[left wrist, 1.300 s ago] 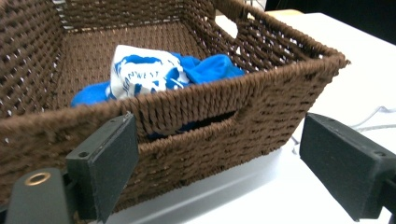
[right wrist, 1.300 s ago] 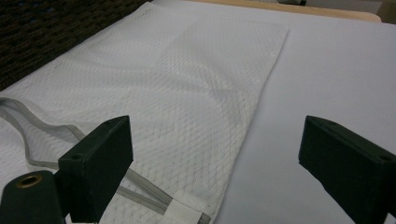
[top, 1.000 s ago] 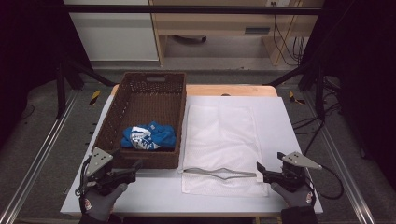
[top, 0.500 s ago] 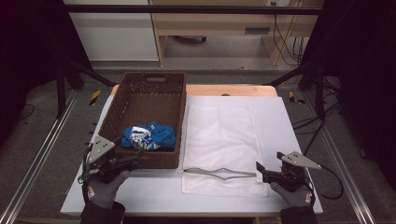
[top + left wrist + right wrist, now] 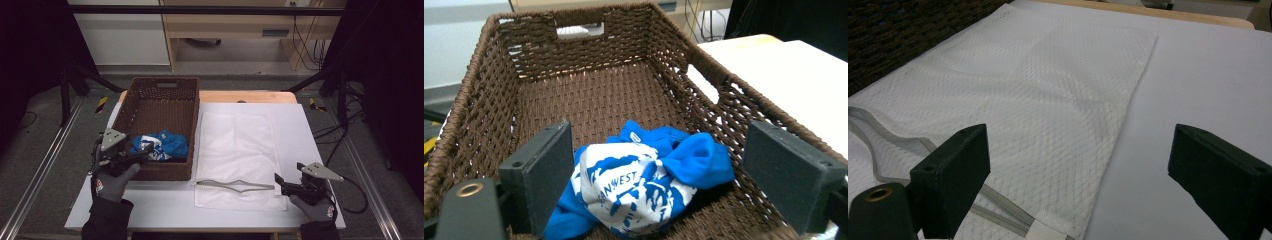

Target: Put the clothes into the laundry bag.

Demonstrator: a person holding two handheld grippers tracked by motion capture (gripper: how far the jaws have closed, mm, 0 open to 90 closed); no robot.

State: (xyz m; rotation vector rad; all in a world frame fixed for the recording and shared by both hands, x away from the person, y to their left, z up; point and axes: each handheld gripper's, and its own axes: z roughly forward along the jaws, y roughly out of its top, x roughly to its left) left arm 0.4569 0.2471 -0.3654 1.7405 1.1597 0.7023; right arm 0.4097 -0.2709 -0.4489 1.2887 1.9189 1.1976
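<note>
Left gripper view looks along the left tongs [image 5: 659, 175], whose jaws stand wide apart, released and holding nothing, with the crumpled blue T-shirt [image 5: 649, 177] lying between them on the floor of the wicker basket [image 5: 589, 90]. The shirt sits bunched at the near end of the basket, just inside the near wall. In the high view the left tongs [image 5: 145, 150] hang over that near rim, and the shirt [image 5: 162, 145] shows as a blue heap in the basket's [image 5: 160, 85] front corner.

The right tongs [image 5: 1083, 175] are likewise spread open and empty, poised low over the corner of the white mesh laundry bag [image 5: 1048, 100], which lies flat on the tabletop [image 5: 1208, 80]. Its zippered mouth [image 5: 235, 186] gapes slightly at the near edge, seen from above, with the right tongs [image 5: 277, 181] just beside that end.

Risks, as I judge them: the shirt is a loose wad, so a shallow bite may catch a single fold and let the rest trail, snagging on the rough weave or dragging against the basket wall. Closing too low could pinch wicker along with cloth and tug the basket. On the other side, the thin mesh may slide on the smooth tabletop, or both layers may get pinched together, leaving the mouth shut when the shirt arrives.
</note>
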